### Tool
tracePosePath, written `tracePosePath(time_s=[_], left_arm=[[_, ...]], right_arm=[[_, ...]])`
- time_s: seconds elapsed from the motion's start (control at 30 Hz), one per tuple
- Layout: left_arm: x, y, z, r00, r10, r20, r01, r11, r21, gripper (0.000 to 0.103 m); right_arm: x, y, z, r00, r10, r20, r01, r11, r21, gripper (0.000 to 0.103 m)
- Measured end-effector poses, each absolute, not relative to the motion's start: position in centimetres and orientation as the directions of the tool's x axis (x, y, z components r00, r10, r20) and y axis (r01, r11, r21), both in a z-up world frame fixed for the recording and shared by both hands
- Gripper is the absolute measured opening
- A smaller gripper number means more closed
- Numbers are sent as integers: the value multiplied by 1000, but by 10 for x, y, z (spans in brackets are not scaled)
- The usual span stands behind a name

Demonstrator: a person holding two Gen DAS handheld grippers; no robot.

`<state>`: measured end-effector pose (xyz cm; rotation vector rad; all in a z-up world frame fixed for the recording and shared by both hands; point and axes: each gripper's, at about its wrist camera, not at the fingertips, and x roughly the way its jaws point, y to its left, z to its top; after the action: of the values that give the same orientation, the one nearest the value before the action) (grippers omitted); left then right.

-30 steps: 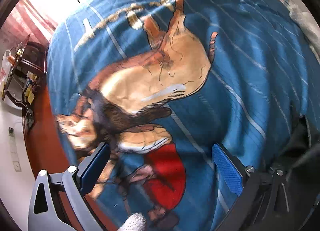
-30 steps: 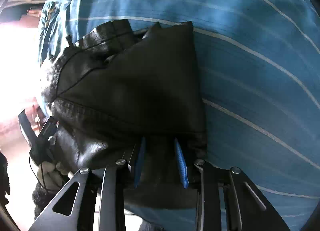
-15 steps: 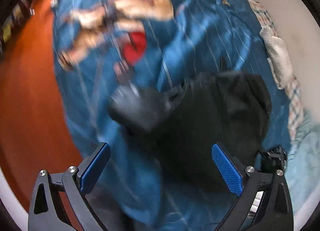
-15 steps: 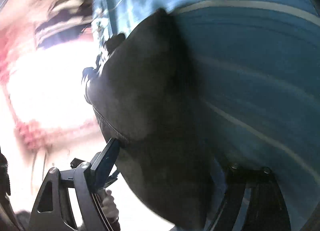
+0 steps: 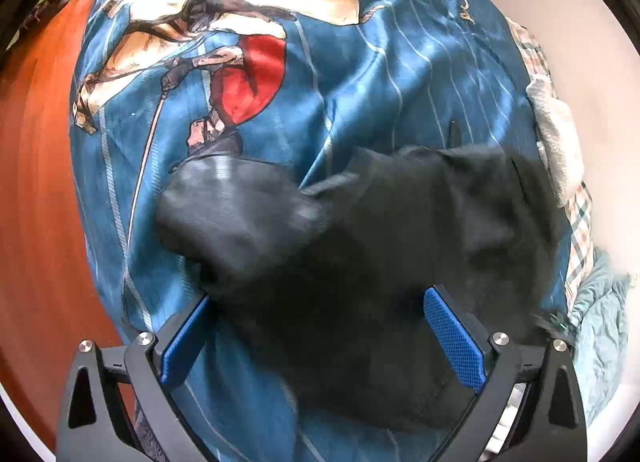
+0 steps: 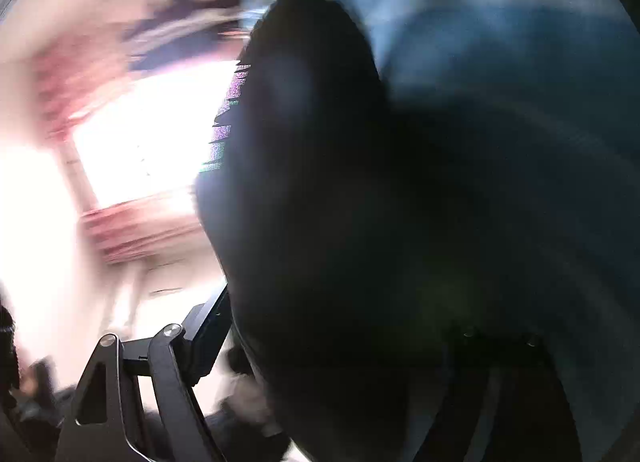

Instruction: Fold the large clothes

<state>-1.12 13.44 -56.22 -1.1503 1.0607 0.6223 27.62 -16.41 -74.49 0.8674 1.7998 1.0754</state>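
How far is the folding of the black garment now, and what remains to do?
Partly done: the black garment lies bunched on the blue bedcover, one rounded part doubled toward the print. In hand: nothing is gripped; the left gripper stands open over it, and the right gripper is open too. Left: flattening it and finishing the folds.

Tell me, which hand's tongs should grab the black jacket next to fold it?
Probably the left tongs. They hang open right above the black jacket on the blue bedspread, with a clear view of it. The right tongs are open too, but their view is blurred and mostly filled by the jacket.
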Motion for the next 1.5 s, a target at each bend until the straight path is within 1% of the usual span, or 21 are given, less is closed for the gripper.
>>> tracePosePath(time_s=[0.03, 0.1, 0.13, 0.17, 0.2, 0.23, 0.27, 0.3, 0.37, 0.4, 0.47, 0.53, 0.6, 0.67, 0.7, 0.77, 0.87, 1.1, 1.2, 1.37, 1.5], left_arm=[[-10, 135, -561, 402, -106, -909, -848, 330, -414, 103], [-9, 137, -558, 406, -93, -909, -850, 328, -413, 103], [-9, 139, -556, 414, -89, -906, -849, 321, -419, 103], [-10, 141, -554, 419, -82, -904, -851, 312, -422, 103], [-11, 142, -551, 430, -76, -899, -851, 299, -432, 102], [-12, 144, -547, 449, -68, -891, -849, 280, -449, 100], [-12, 146, -543, 459, -59, -886, -848, 268, -457, 97], [-10, 148, -538, 477, -54, -877, -841, 261, -474, 92], [-5, 150, -536, 496, -61, -866, -830, 259, -494, 87], [1, 150, -537, 499, -70, -864, -826, 264, -498, 84], [11, 147, -542, 482, -76, -873, -827, 288, -482, 75], [20, 144, -546, 454, -64, -889, -834, 322, -449, 52], [26, 144, -543, 431, -38, -902, -841, 347, -416, 41], [29, 146, -534, 424, -12, -906, -840, 370, -397, 36], [31, 146, -530, 422, -7, -907, -838, 380, -393, 33], [37, 148, -519, 416, 0, -909, -832, 402, -381, 31], [48, 152, -502, 416, 1, -909, -818, 438, -374, 30], [94, 173, -452, 492, -60, -869, -736, 505, -451, 29], [132, 184, -430, 524, -102, -846, -677, 553, -485, 29], [230, 213, -394, 586, -193, -787, -547, 623, -560, 29], [312, 234, -364, 645, -237, -726, -446, 654, -610, 29]], right_arm=[[277, -160, -748, -393, 857, -334, 130, 411, 902, 85], [277, -154, -740, -368, 876, -311, 121, 377, 918, 84], [275, -153, -737, -355, 879, -319, 118, 381, 917, 81], [273, -152, -734, -341, 882, -325, 122, 384, 915, 69], [271, -156, -733, -319, 890, -325, 141, 383, 913, 64], [268, -161, -732, -294, 904, -309, 179, 369, 912, 58], [264, -167, -730, -271, 916, -297, 211, 357, 910, 55], [260, -174, -725, -248, 921, -300, 226, 355, 907, 55], [252, -191, -717, -213, 928, -305, 247, 354, 902, 55], [249, -198, -717, -206, 932, -300, 266, 348, 899, 56], [247, -207, -726, -200, 926, -321, 290, 368, 883, 74], [248, -209, -738, -206, 915, -348, 310, 398, 864, 78], [251, -202, -737, -203, 910, -361, 297, 408, 863, 76], [250, -195, -729, -183, 915, -360, 278, 399, 874, 61], [252, -195, -723, -175, 920, -351, 274, 387, 880, 58], [255, -195, -713, -164, 926, -340, 265, 374, 889, 54], [258, -192, -690, -146, 938, -315, 247, 343, 906, 52], [292, -187, -620, -51, 957, -287, 229, 291, 929, 50], [318, -186, -584, 16, 957, -290, 221, 279, 934, 50], [364, -191, -533, 139, 948, -286, 200, 256, 946, 49], [429, -187, -491, 261, 926, -272, 171, 233, 957, 49]])
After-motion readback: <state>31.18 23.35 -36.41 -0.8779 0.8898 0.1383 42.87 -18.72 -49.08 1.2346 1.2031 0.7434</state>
